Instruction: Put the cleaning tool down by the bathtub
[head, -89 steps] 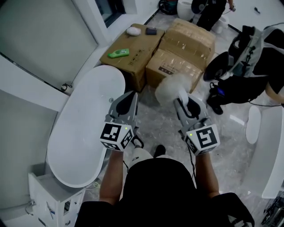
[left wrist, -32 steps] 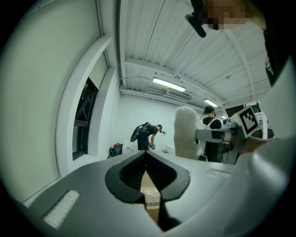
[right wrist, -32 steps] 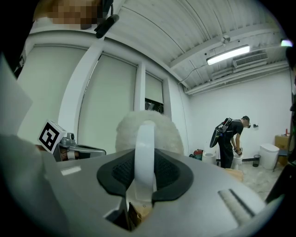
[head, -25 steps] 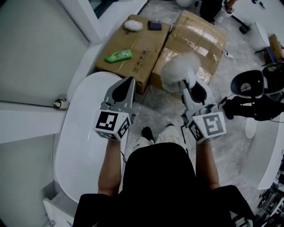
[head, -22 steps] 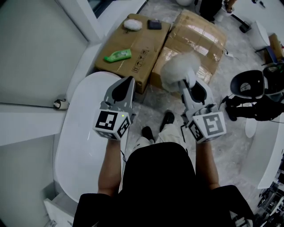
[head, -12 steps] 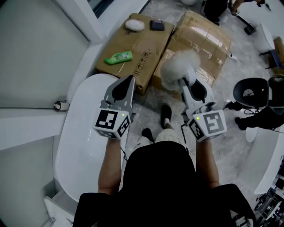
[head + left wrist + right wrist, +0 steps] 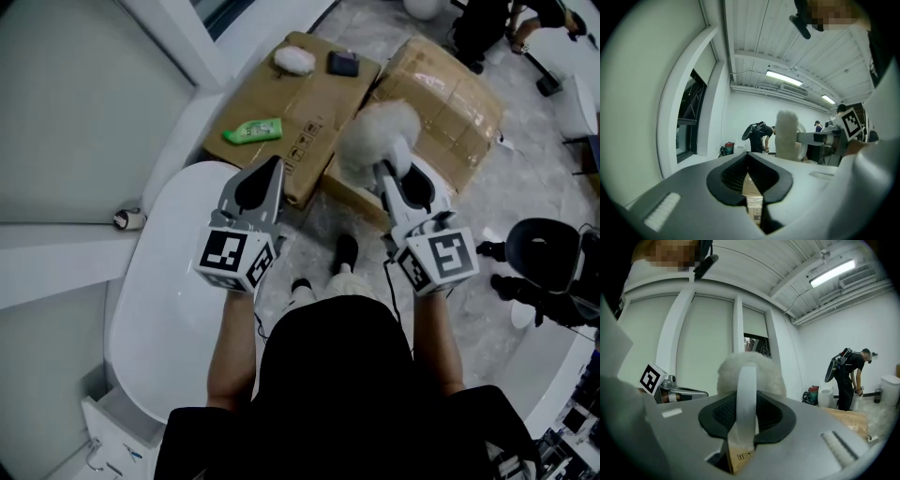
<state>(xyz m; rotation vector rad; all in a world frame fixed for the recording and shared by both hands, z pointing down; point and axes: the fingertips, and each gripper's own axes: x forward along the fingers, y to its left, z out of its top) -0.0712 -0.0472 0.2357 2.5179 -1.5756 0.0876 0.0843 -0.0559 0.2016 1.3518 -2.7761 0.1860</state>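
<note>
Duster [image 7: 378,139] | right gripper [image 7: 387,172] jaws clamped on it | box [image 7: 281,105] print illegible

You're holding L arm [image 7: 234,352] & R arm [image 7: 433,342] out fwd, side by side. L gripper [image 7: 271,173] is pointing ahead, jaws together on nothing. R gripper [image 7: 387,176] is clamping cleaning tool [image 7: 375,141] by its handle
</note>
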